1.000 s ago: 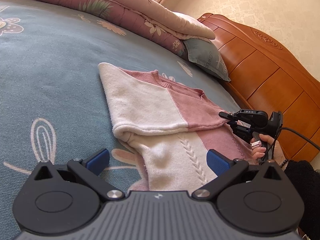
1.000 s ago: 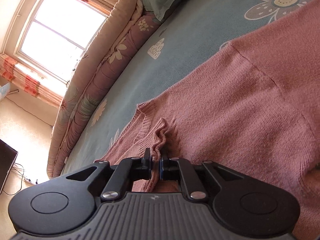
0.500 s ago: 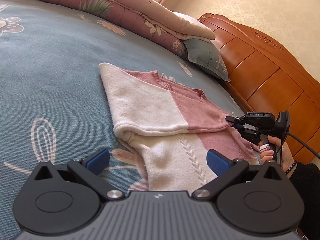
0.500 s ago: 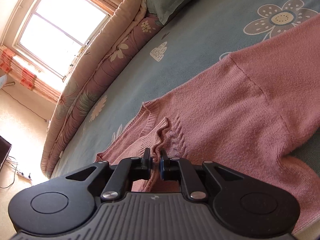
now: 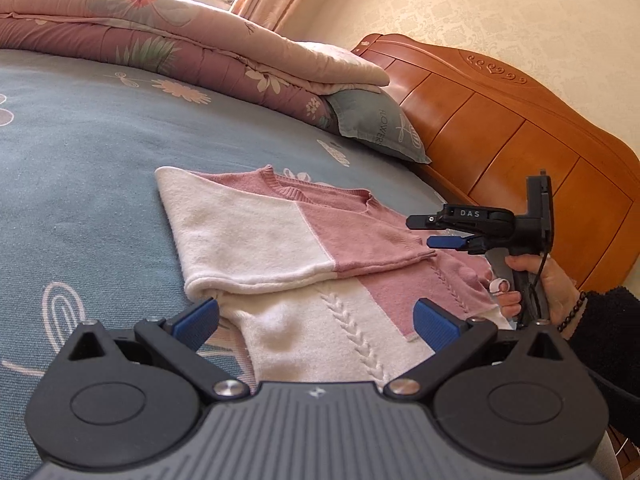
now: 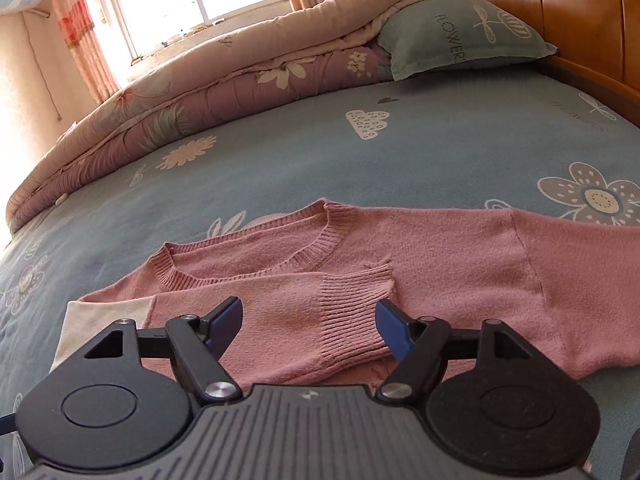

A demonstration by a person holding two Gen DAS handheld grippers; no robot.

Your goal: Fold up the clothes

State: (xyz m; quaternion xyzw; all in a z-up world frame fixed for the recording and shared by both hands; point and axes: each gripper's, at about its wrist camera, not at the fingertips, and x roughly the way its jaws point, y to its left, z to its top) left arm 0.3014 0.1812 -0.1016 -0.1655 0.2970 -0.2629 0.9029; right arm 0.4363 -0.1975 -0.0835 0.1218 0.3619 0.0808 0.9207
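sweater: pink and white knit sweater (image 5: 304, 264) lies flat on the blue flowered bedsheet (image 5: 80, 160), one sleeve (image 6: 320, 320) laid across the chest, its ribbed cuff near the middle.
right gripper: right gripper (image 6: 308, 320) has just been opening; its jaws stand spread and nothing is pinched, the cuff lying below and between the pads without touching them.
left gripper: left gripper (image 5: 316, 318) spread wide and empty, hanging just over the white lower part of the sweater.
risk, sleeve: the freed sleeve is loose knit; a pad catching the cuff would likely drag it off the chest and undo the fold.
risk, far sleeve: the other sleeve (image 6: 560, 280) is not yet folded in; a hard pull on it could skew the body.
hand pose: the right hand (image 5: 548, 284) holds its tool by the grip at the sweater's edge near the wooden headboard (image 5: 500, 128), fingers pointing across the garment, tilted down.
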